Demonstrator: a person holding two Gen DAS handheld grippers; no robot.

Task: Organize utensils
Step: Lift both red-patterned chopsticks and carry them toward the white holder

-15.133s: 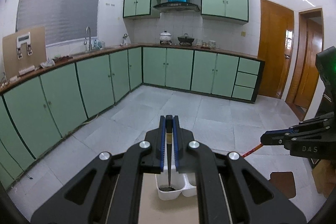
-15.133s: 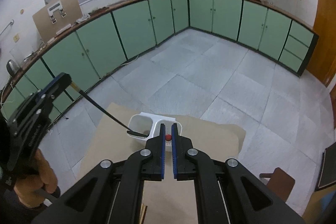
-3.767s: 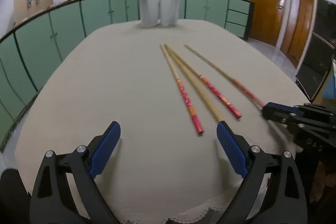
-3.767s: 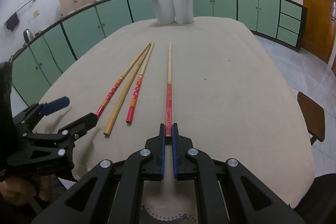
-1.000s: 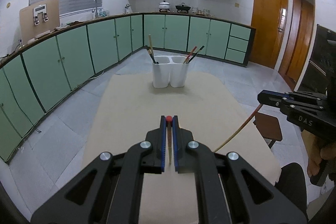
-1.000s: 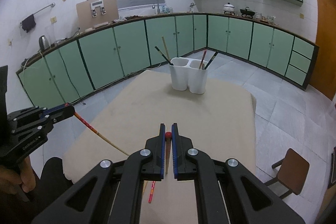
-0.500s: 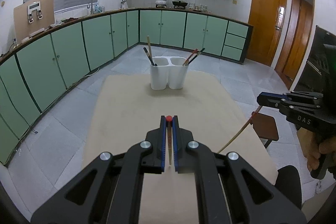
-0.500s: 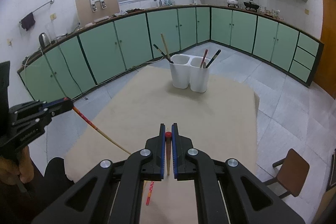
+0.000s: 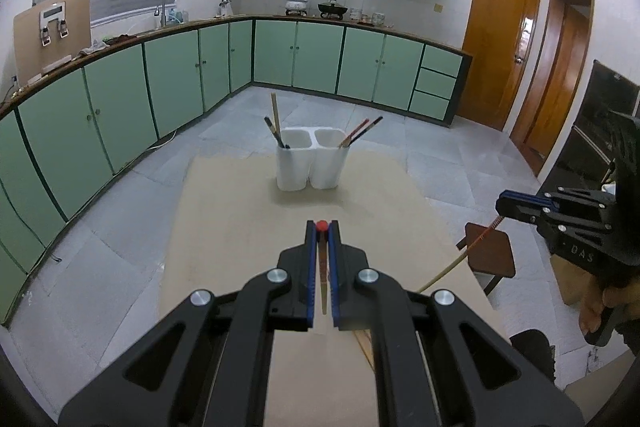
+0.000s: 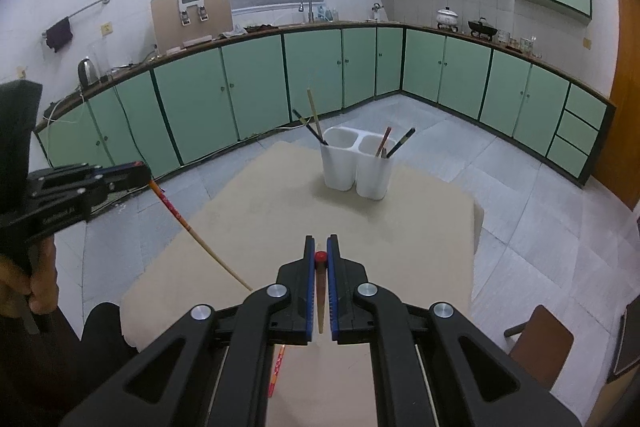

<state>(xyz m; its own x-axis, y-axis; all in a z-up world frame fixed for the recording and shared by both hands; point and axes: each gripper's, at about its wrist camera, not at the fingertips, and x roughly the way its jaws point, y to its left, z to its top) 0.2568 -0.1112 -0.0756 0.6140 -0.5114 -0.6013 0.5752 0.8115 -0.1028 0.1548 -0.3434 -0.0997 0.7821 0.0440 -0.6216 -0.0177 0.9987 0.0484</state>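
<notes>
The left gripper [image 9: 321, 227] has its blue-lined jaws clamped on a chopstick [image 9: 322, 283], whose red end cap sits at the fingertips while the shaft drops away beneath the gripper toward the table [image 9: 240, 227]. In the right wrist view this same chopstick slants from the left gripper's tip down over the near left part of the table, red-patterned near the grip and plain wood lower down. The right gripper [image 10: 320, 255] is likewise closed on a second chopstick [image 10: 320, 299], red cap between the fingertips and shaft hanging below; from the left wrist view it runs down from the gripper's tip toward the table's right edge. Both grippers are held above the near end of the beige-covered table. Under the right gripper, a red-patterned chopstick [image 10: 277, 371] lies on the cloth. At the far end of the table, well apart from both grippers, stands a white two-compartment holder [image 10: 356, 163]; its left compartment holds a wooden stick and a dark one, its right compartment a reddish one and a dark one. A brown stool [image 10: 540, 343] stands on the tiled floor right of the table.
</notes>
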